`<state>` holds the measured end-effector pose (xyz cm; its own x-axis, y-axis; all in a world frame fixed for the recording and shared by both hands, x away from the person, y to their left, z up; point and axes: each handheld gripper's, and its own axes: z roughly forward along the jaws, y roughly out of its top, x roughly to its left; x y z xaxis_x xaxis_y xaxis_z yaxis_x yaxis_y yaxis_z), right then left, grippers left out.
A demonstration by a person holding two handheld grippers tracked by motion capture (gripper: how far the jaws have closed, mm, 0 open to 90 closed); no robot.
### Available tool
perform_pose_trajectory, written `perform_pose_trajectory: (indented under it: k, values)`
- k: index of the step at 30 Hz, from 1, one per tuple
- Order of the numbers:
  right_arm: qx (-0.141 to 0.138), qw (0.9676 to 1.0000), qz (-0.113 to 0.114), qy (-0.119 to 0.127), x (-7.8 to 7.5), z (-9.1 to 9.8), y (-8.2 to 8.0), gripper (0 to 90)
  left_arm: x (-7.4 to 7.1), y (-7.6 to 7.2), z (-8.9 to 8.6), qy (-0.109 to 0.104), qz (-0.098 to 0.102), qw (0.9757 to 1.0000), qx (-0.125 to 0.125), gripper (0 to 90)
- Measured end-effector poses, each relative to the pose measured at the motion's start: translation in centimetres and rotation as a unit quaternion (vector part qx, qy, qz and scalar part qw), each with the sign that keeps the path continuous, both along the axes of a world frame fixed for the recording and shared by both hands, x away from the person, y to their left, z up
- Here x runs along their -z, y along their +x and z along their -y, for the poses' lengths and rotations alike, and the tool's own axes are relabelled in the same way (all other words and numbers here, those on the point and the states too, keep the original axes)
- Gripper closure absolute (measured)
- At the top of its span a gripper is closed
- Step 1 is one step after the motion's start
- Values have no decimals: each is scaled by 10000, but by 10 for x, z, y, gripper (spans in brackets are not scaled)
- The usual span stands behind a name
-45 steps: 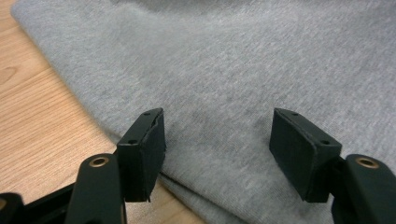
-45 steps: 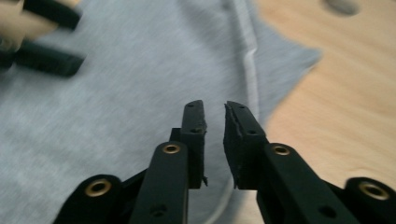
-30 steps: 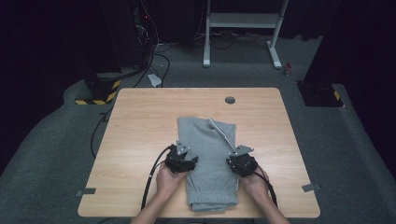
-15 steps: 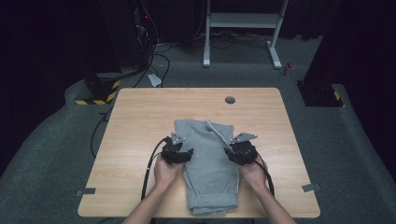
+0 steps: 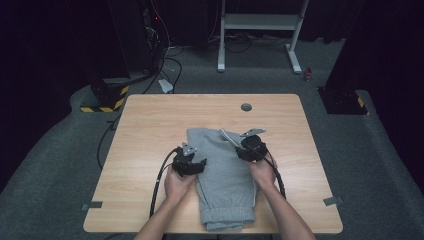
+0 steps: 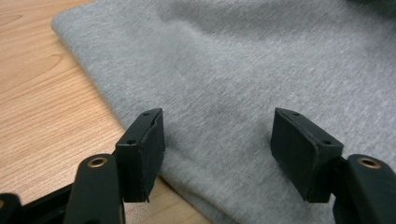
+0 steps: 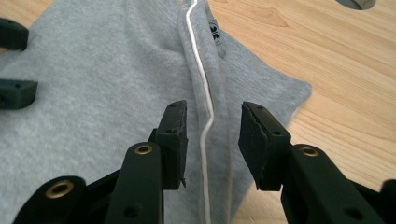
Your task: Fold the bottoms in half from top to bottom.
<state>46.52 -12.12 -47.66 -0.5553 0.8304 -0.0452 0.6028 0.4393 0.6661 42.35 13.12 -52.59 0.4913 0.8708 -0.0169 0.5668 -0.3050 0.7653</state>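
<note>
A folded grey garment [image 5: 222, 175] lies on the wooden table [image 5: 150, 130], its cuffed end toward the person. A white drawstring [image 7: 201, 93] runs along its right fold. My left gripper [image 5: 201, 165] hovers open at the garment's left edge, with grey cloth [image 6: 243, 70] below its jaws and nothing between its pads [image 6: 144, 149]. My right gripper [image 5: 239, 145] is at the far right corner; its jaws have just been opening. In the right gripper view they [image 7: 210, 144] straddle the drawstring fold without pressing on it. The left gripper [image 7: 18, 63] shows there at the left.
A round grey cable hole [image 5: 246, 107] sits in the table's far edge. Beyond the table are floor cables, a white desk frame [image 5: 260, 30] and a black-and-yellow striped box [image 5: 107, 97]. Bare wood lies left [image 6: 42, 107] and right of the garment.
My right gripper has moved away from the person along the garment's right edge and its jaws have spread. The left gripper has shifted slightly farther up the left edge.
</note>
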Motion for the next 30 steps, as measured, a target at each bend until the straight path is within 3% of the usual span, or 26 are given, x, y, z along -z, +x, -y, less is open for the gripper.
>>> perform_pose_trajectory:
  k: [4,5,7,13,16,19,20,22,26,28,30]
  values:
    - [60,10000,-76,5,4,-1,6,675,0,-1,1,46,36,10000,13,345]
    - [48,10000,-38,-7,7,-1,7,769,0,-1,1,47,36,10000,13,345]
    - [-6,10000,2,-23,7,0,8,831,0,-1,1,39,33,10000,5,345]
    - [-8,9997,224,54,-2,5,3,867,0,-1,1,31,37,10000,-12,343]
    - [109,9993,311,193,-6,17,3,866,0,-1,0,34,34,10000,-7,343]
    - [276,9989,218,314,-2,28,4,862,0,-1,1,27,33,10000,-8,339]
    - [389,9987,-86,314,9,36,7,850,0,-1,1,38,20,10000,30,335]
    - [427,9983,-356,171,20,38,8,792,0,-1,1,44,24,10000,34,334]
    - [464,9983,-251,265,19,37,7,703,0,-1,1,47,24,10000,38,334]
    - [411,9987,14,313,8,30,7,661,0,-1,1,56,45,10000,35,334]
    - [327,9991,43,272,3,22,10,634,0,-1,1,52,39,10000,35,334]
